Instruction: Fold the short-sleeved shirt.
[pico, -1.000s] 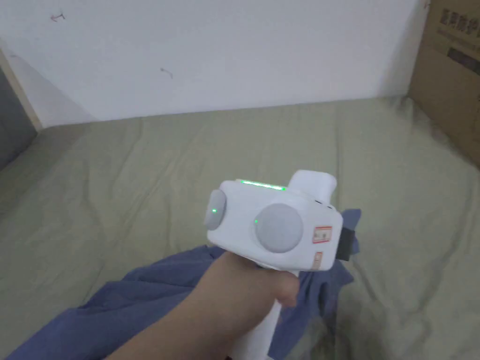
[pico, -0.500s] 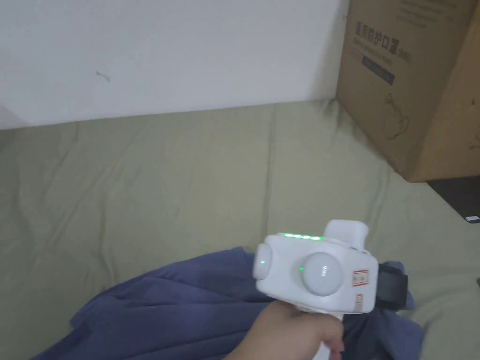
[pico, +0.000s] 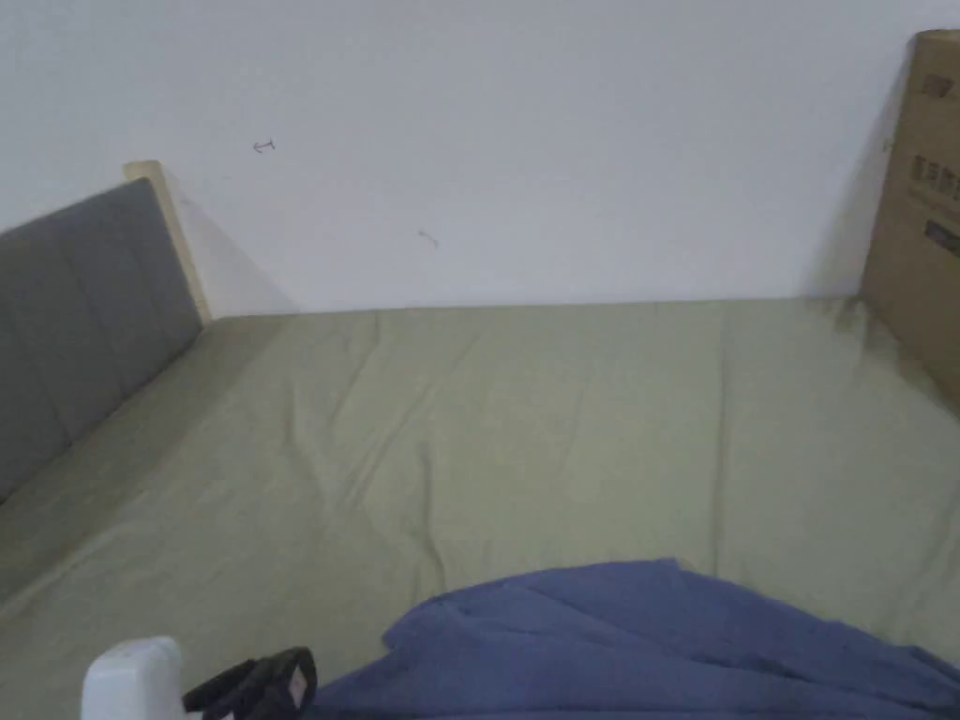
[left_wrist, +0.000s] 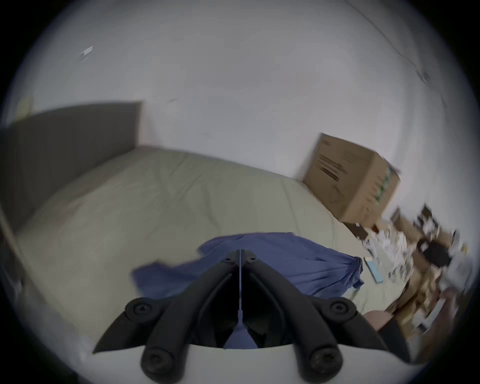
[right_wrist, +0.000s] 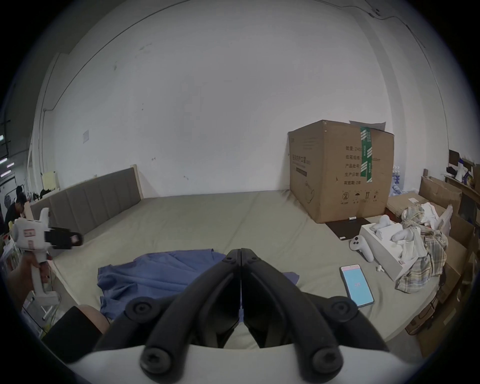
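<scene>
The white tool that filled the head view a second ago is gone, both tongs, left (left_wrist: 240, 253) and right (right_wrist: 241, 251), closed and seemingly empty above the crumpled shirt (right_wrist: 166, 270) on the bed (right_wrist: 233, 220); spreading comes next.

The blue shirt (pico: 647, 637) is cut off by the head view's lower edge, so its near half cannot be seen. At that edge the left gripper (pico: 253, 686) shows just its black tip and a corner of white body. The left gripper view is smeared by motion; the heap of things (left_wrist: 415, 254) beyond the bed's right side cannot be made out. The right gripper (right_wrist: 241, 253) hides the shirt's middle in its own view.
</scene>
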